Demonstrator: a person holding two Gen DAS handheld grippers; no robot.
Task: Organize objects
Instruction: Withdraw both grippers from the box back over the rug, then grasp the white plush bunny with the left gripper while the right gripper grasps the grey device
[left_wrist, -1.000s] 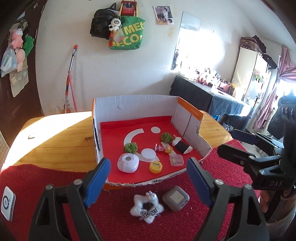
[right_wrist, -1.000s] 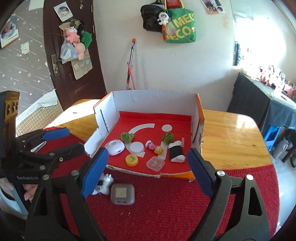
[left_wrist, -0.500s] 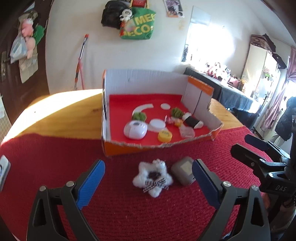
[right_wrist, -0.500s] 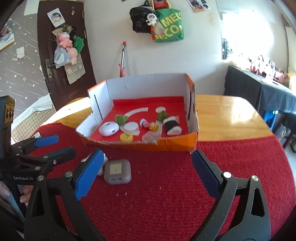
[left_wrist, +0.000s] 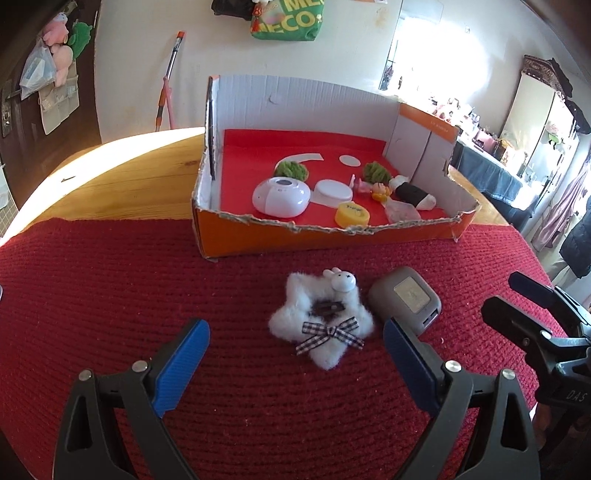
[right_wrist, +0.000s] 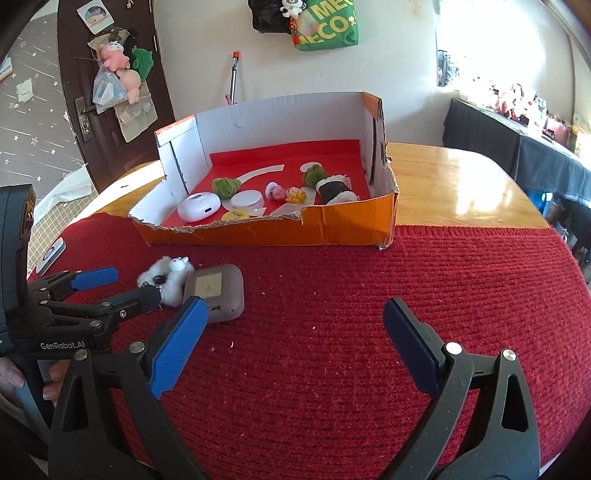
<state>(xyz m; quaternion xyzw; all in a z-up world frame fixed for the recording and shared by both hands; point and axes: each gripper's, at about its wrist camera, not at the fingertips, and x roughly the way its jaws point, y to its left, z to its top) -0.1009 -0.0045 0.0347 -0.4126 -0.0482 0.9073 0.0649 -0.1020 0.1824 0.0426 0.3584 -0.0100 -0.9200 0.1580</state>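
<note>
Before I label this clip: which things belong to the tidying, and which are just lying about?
Job: white fluffy star toy, grey case, both on the red mat; orange cardboard box with small items.

Lying about: green tote bag, mop, plush toys on door.

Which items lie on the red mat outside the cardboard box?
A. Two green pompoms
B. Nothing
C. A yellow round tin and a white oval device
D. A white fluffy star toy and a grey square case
D: the white fluffy star toy and the grey square case sit side by side on the red mat, in front of the cardboard box.
</note>
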